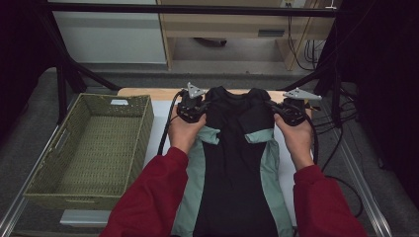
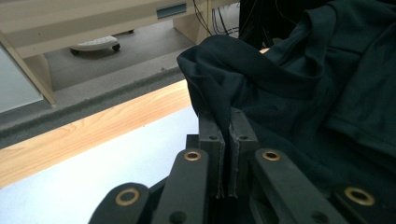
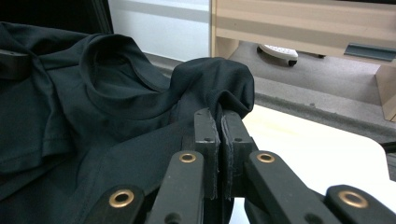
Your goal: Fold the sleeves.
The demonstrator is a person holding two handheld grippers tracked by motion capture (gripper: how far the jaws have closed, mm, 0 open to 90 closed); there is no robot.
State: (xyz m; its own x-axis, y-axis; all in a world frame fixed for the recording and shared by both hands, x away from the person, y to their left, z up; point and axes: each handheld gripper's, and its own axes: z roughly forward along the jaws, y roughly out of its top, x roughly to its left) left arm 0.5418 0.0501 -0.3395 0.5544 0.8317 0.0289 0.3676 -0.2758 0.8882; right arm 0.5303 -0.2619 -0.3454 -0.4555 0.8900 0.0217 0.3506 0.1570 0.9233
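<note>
A black T-shirt (image 1: 236,148) with pale green side panels lies lengthwise on the white table top (image 1: 159,123), collar at the far end. My left gripper (image 1: 200,106) is shut on the shirt's left shoulder; in the left gripper view its jaws pinch a bunched fold of black cloth (image 2: 210,74) at the left gripper (image 2: 223,122). My right gripper (image 1: 277,108) is shut on the right shoulder; the right gripper view shows the right gripper (image 3: 220,122) clamped on a lifted fold (image 3: 219,84) beside the round collar (image 3: 116,56). Red-sleeved arms hold both grippers.
A green woven basket (image 1: 143,133) stands on the table's left side, close to the left arm. The table's wooden far edge (image 1: 148,93) runs just behind the shirt. Black frame posts and cables (image 1: 341,118) stand at the right.
</note>
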